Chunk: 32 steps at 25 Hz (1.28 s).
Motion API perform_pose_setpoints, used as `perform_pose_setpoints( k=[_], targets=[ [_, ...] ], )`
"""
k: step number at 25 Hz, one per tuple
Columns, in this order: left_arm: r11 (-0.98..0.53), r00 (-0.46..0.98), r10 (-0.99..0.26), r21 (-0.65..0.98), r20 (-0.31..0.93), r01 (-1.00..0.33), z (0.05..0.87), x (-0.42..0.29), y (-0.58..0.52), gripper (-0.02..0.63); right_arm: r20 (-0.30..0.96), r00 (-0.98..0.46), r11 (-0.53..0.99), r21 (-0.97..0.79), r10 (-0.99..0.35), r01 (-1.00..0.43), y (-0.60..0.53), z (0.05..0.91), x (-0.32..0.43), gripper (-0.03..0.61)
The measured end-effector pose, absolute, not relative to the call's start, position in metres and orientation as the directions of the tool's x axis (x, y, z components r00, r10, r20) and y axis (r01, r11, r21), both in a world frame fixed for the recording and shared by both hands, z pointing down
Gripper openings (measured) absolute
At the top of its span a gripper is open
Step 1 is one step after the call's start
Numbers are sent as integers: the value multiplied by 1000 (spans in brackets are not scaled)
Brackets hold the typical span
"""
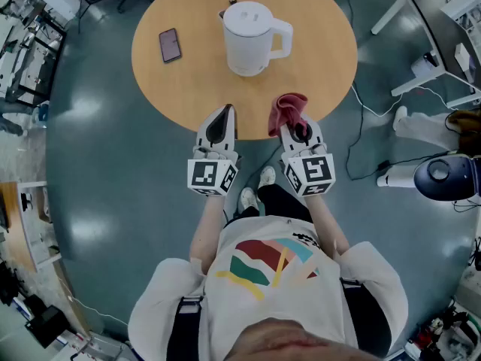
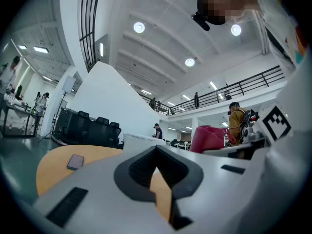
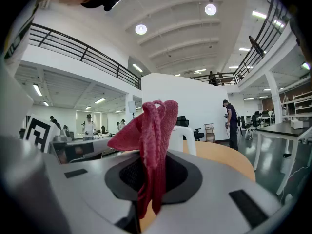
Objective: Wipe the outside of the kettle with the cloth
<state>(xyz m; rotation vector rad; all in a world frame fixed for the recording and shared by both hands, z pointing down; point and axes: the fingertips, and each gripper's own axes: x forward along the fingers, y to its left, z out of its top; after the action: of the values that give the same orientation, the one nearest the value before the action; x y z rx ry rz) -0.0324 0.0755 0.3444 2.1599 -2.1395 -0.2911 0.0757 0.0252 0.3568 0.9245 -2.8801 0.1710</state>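
Note:
A white kettle (image 1: 250,37) with its handle to the right stands on the round wooden table (image 1: 188,89). My right gripper (image 1: 298,125) hovers at the table's near edge, shut on a red cloth (image 1: 288,110) that sticks up between its jaws (image 3: 152,130). The kettle's handle (image 3: 184,139) peeks out behind the cloth in the right gripper view. My left gripper (image 1: 220,123) is beside it, also at the near edge, shut with nothing in it; in the left gripper view (image 2: 155,165) the red cloth (image 2: 208,137) shows to the right. Both grippers are well short of the kettle.
A dark phone (image 1: 170,45) lies on the table left of the kettle, also seen as a phone (image 2: 75,162) in the left gripper view. Cables (image 1: 364,119) and a desk leg (image 1: 421,81) are on the floor to the right. The person's feet (image 1: 255,190) are below the table edge.

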Motion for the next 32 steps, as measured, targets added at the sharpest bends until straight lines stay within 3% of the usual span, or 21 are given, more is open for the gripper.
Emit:
perform_pose_setpoints(
  k=[8, 14, 23, 32],
  targets=[
    [41, -57, -994, 166, -92, -985, 338, -78, 19, 41, 74, -840, 840, -43, -538, -542, -43, 349, 4, 38],
    [65, -79, -995, 191, -67, -979, 354, -137, -7, 41, 45, -733, 733, -36, -678, -680, -73, 348, -44, 38],
    [-154, 144, -986, 126, -90, -980, 341, -209, -83, 41, 117, -506, 511, 10, -854, -860, -114, 370, -124, 38],
    [-249, 252, -967, 106, 19, -963, 379, -258, -102, 41, 116, -335, 343, 51, -935, -938, -143, 392, -165, 38]
  ],
)
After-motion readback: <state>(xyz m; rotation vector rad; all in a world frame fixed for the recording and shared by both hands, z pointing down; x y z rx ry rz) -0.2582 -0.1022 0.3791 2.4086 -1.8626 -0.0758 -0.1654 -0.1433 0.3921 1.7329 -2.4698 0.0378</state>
